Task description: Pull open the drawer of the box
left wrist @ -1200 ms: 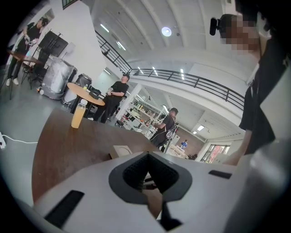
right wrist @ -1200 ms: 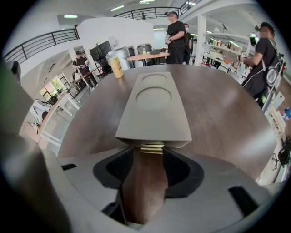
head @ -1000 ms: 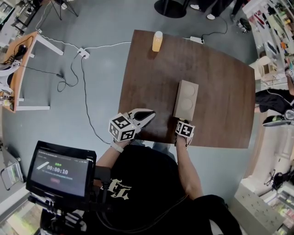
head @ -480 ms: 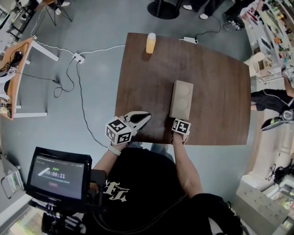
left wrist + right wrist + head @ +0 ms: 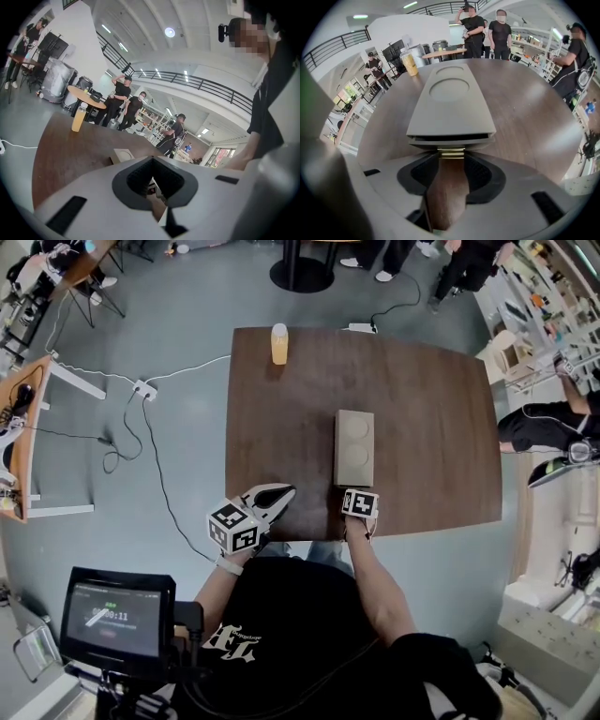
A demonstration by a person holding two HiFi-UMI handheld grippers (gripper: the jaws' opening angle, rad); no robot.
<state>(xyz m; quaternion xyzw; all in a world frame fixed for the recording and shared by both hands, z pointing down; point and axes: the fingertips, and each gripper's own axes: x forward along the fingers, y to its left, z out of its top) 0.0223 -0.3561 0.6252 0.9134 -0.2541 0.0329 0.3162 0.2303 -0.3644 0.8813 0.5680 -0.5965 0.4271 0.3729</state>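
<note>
Dark wood-grain table (image 5: 441, 427), matte finish, rounded corners; open hall with people behind. Straight ahead of the right gripper (image 5: 451, 161) sat the box (image 5: 354, 446), short end toward it: flat grey-beige slab, smooth, with 2 shallow round recesses on top. Its drawer (image 5: 451, 140) looked not yet pulled, only a thin dark slit under the lid. Right at the jaw tips a small brass-coloured handle (image 5: 451, 153) stuck out, ribbed. Right jaws stood wide and had just been closing, with the handle between the tips and the pads not visibly pressing on it. Probably lined up that way to pinch the tab and pull toward the person. Off to its left, at the table's near edge, the left gripper (image 5: 286, 491) had jaws closed on nothing, likely parked clear. Orange bottle (image 5: 278, 343) stood far beyond both.
</note>
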